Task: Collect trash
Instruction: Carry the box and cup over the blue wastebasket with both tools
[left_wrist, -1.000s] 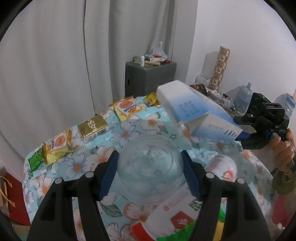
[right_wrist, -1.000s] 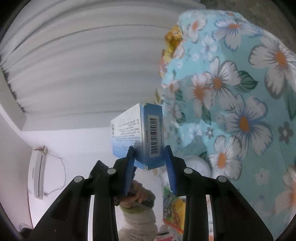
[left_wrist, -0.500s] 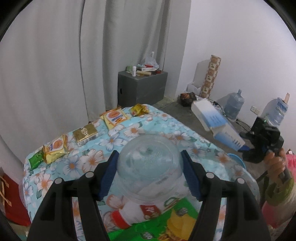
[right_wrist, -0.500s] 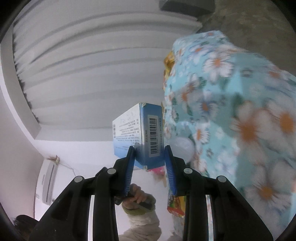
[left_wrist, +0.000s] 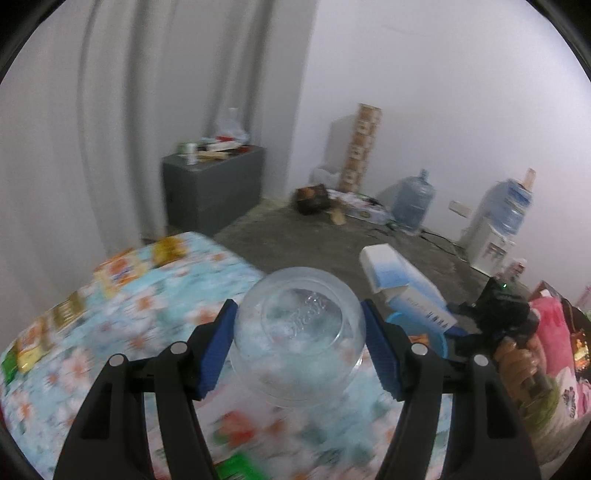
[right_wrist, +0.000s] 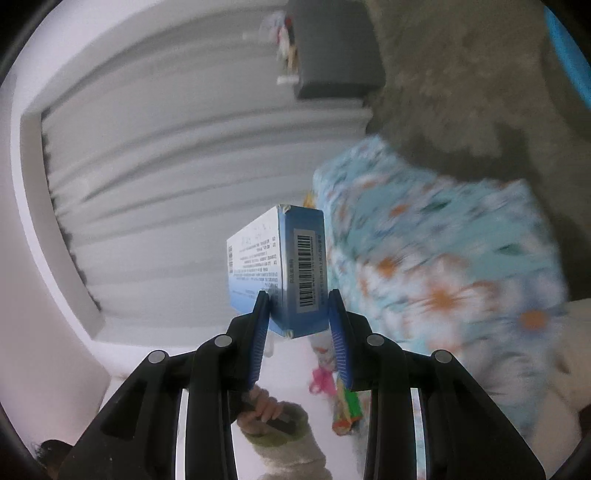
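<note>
Along the far left edge of the counter with the pale blue flowered cloth (left_wrist: 122, 306), a row of small snack packets (left_wrist: 66, 314) in gold, orange and green lay untouched, so most of the collecting was not yet done as far as the left wrist view showed. More bright green and red wrappers (left_wrist: 236, 463) sat blurred at the near edge of the cloth, under your left gripper.

Your left gripper (left_wrist: 299, 332) was clenched on a clear round plastic container (left_wrist: 299, 334), its blue pads pressing both sides, and you carried it above the counter's right-hand corner.

To the right of it, your right gripper (right_wrist: 299, 314) gripped a blue-and-white cardboard box (right_wrist: 280, 266) by its end, barcode side facing the camera. In the left wrist view that box (left_wrist: 402, 291) hung out past the counter's edge, over the grey floor, just above a blue round rim (left_wrist: 417, 332) that peeked out behind the left gripper's finger. I judged that rim to be the bin, though too little of it showed to be sure.

So two pieces were in hand and neither was dropped yet. Release them there, then go back for the packets on the left.
</note>
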